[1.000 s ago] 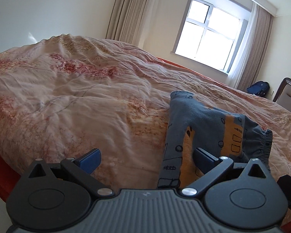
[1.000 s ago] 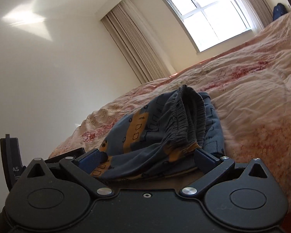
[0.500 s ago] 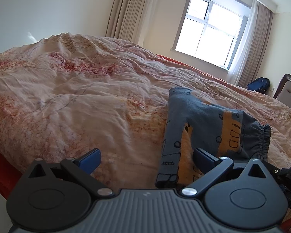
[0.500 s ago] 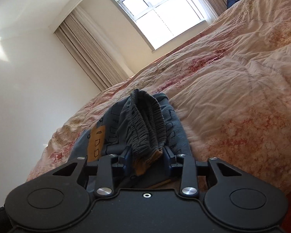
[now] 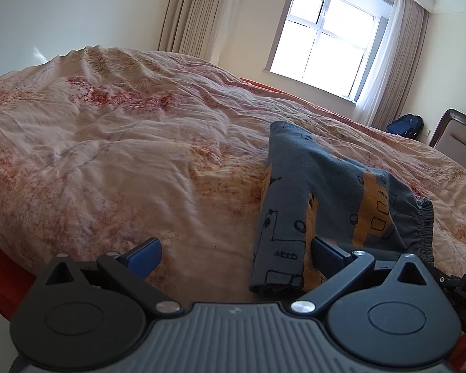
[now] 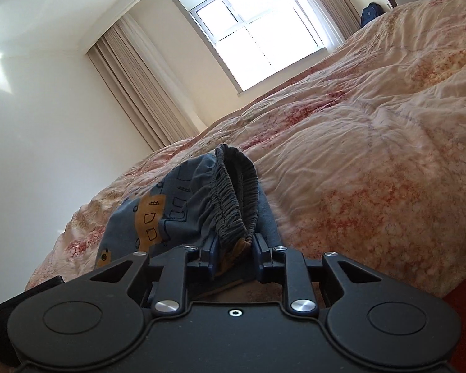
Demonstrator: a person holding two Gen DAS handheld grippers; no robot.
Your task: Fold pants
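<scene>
Right gripper has closed on the waistband; left gripper waits open at the leg end.

Left wrist view: the left gripper (image 5: 235, 256) stands wide open just as it did a second ago, its blue fingers (image 5: 144, 253) spread apart and holding nothing. The pants (image 5: 320, 199), blue-grey with orange patches, lie already doubled over on the bedspread (image 5: 124, 155), and their near folded end sits between the fingers, toward the right-hand one (whether it touches is hard to tell). Right wrist view: the right gripper (image 6: 234, 256), wide open a second ago, is now clamped on the gathered elastic waistband (image 6: 233, 199), which bunches up between its fingers (image 6: 209, 253). With that end secured, the next fold or a lift looks ready to begin.
</scene>
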